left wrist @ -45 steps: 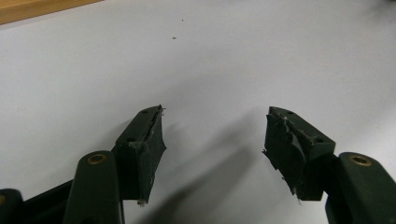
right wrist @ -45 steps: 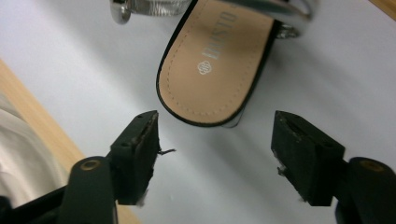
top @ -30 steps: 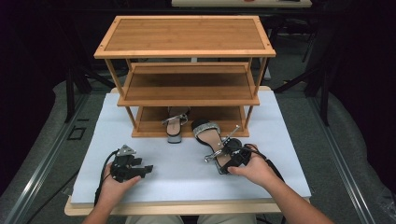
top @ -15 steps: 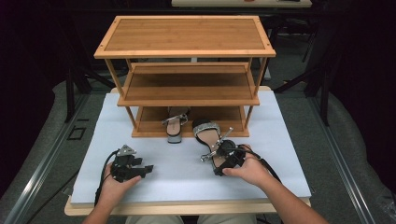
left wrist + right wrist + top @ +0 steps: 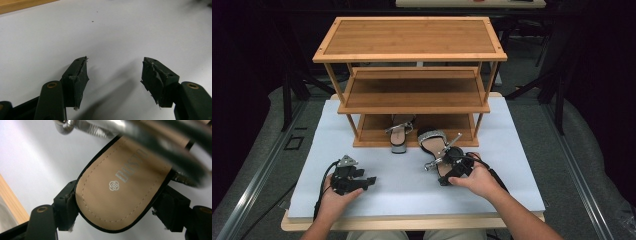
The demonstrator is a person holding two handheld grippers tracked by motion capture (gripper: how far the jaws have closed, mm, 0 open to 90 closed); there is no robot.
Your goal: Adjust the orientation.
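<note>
Two sandals are in play: one (image 5: 401,134) sits half under the bottom shelf of the wooden rack (image 5: 412,80), and the other (image 5: 439,147) lies on the white bench (image 5: 522,165) just in front of the rack, toe toward it. Your right gripper (image 5: 451,167) has the heel end of that sandal (image 5: 117,187) between its jaws, which have just been opening; whether the pads still press on the sole, you cannot tell. Your left gripper (image 5: 367,181) rests on the bench, well apart from the shoes, its jaws spread wide over bare surface.
</note>
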